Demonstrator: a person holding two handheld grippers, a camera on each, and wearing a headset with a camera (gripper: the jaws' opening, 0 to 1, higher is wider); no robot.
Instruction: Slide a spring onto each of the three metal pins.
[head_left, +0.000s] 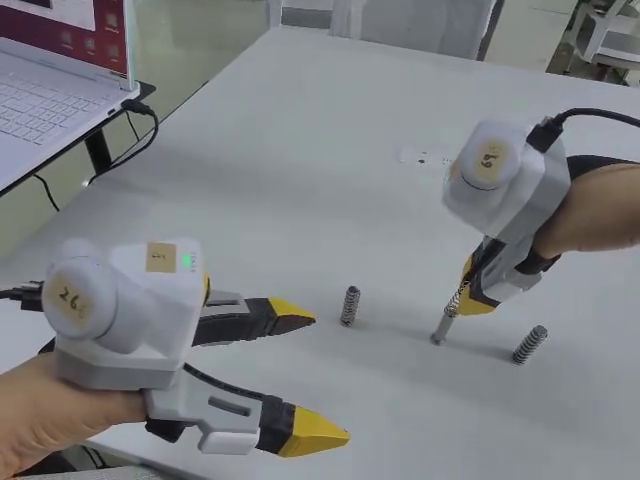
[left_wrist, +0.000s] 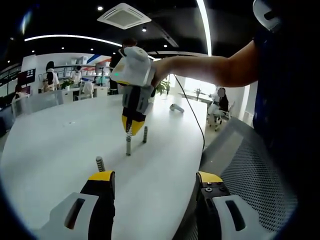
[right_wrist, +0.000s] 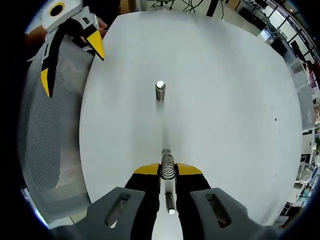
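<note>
White table spans the frame. Lower ctr-right, 3 pins stand in a row: left pin w/ spring on it, middle pin, right pin also sprung. Small white item sits upper right.

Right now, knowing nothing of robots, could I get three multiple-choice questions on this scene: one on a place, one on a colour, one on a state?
1. Where is the spring that the right gripper holds?
A. on the floor
B. just over the middle pin
C. in a box

2. What colour are the gripper tips?
A. red
B. green
C. yellow

3. How do the jaws of the left gripper stand?
A. open, nothing between them
B. shut on a spring
C. shut on a pin

Answers: 1 B, the spring lines up above that pin in the head view. 2 C, both grippers end in yellow tips. 3 A, a wide gap shows between its tips.
</note>
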